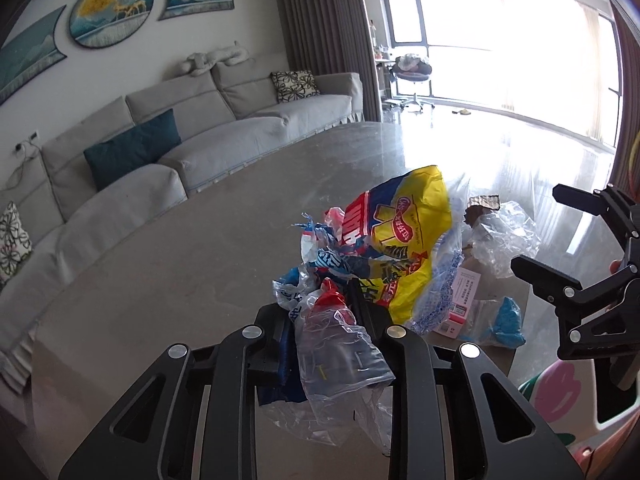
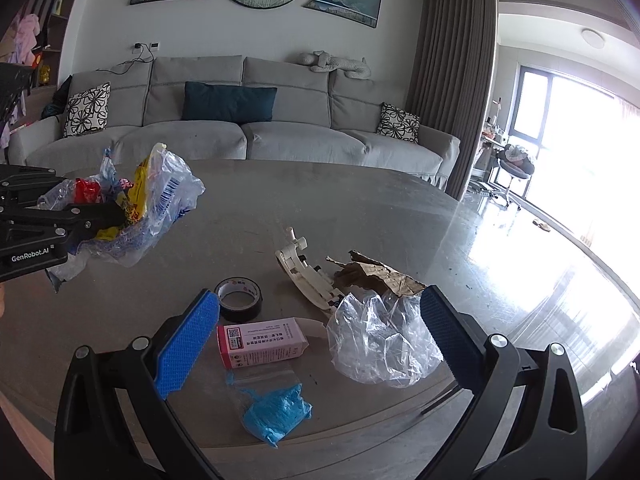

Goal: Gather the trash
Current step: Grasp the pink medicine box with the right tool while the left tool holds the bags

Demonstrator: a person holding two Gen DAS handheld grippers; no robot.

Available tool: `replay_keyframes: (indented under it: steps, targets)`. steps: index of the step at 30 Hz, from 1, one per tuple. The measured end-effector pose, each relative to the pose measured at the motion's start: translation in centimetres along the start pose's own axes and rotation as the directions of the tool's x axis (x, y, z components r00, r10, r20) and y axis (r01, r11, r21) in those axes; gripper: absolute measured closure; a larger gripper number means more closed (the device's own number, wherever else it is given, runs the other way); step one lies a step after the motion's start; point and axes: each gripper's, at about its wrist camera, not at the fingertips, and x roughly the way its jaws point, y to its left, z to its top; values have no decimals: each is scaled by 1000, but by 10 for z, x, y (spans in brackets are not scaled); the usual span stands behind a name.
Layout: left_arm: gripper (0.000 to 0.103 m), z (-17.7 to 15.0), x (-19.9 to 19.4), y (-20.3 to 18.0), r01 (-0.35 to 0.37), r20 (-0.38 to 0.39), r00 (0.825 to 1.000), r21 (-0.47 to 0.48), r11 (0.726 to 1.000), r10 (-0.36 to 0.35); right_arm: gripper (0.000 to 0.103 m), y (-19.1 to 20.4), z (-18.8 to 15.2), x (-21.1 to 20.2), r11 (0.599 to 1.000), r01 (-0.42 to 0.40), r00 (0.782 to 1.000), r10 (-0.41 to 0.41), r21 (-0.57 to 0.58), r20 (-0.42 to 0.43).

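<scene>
Here the bundle of crumpled wrappers (image 1: 380,248), yellow snack bag and clear film together, hangs clear above the round table (image 2: 360,208), pinched narrow in the left gripper (image 1: 324,316). Film trails loose below the jaws, so a steady carry looks wise; a shake could shed a piece. The right gripper (image 2: 316,332) stands wide and empty over the pink carton (image 2: 260,344), with the clear plastic wad (image 2: 380,344), torn brown paper (image 2: 376,276), blue bag (image 2: 276,412) and tape roll (image 2: 239,300) near. Likely next pick: the plastic wad.
</scene>
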Motion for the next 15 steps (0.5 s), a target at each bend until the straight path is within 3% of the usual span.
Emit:
replay_keyframes:
  steps: [6, 15]
  targets:
    - [78, 2, -22, -5, -10, 19, 1000, 1, 1000, 10, 3, 6, 0, 0, 1000, -13, 1000, 13, 2, 4]
    - [77, 4, -24, 1, -34, 14, 999, 7, 999, 33, 3, 15, -3, 12, 998, -55, 998, 55, 11, -1]
